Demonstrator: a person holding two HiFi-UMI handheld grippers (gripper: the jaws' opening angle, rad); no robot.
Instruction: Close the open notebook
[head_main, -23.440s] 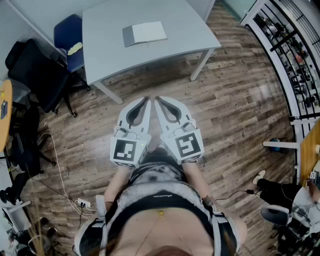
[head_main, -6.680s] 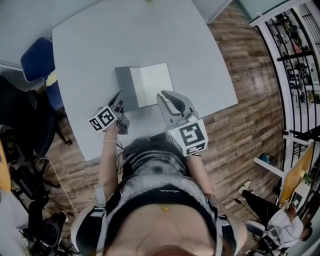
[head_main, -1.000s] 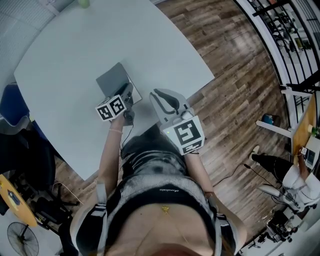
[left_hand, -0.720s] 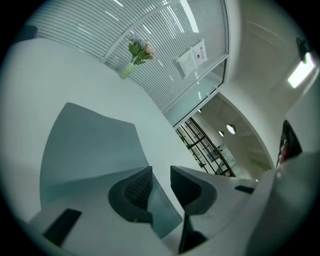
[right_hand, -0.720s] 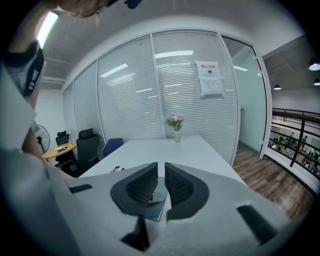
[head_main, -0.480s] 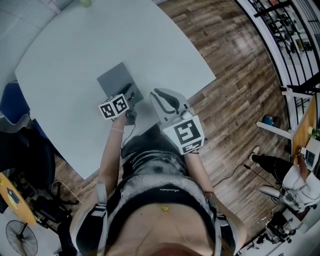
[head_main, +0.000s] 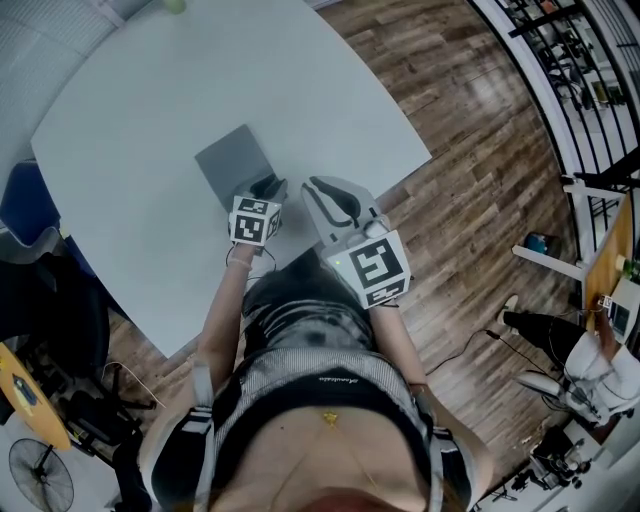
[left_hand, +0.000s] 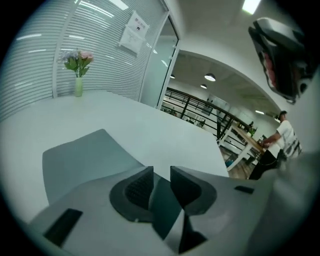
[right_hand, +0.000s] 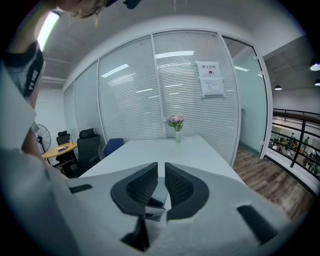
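The grey notebook (head_main: 232, 162) lies closed and flat on the pale table (head_main: 330, 80). My left gripper (head_main: 272, 186) sits just off the notebook's near right corner and touches nothing. In the left gripper view the cover (left_hand: 82, 160) lies ahead and to the left of the left gripper (left_hand: 162, 179). Its jaws have just been opening and stand open, with nothing between them. My right gripper (head_main: 310, 184) hovers beside it over the table's near edge. In the right gripper view a narrow empty gap shows at the right gripper (right_hand: 161, 175).
A vase of flowers (right_hand: 177, 134) stands at the table's far end. A blue chair (head_main: 20, 215) and a black office chair (right_hand: 87, 145) stand to the left. Wooden floor (head_main: 470, 120) and a railing lie to the right, where a person (left_hand: 282, 142) stands far off.
The left gripper has drawn back off the notebook's near edge toward my body and rolled, so its marker cube faces up. Earlier the notebook lay open; it is closed. The right gripper has not moved.
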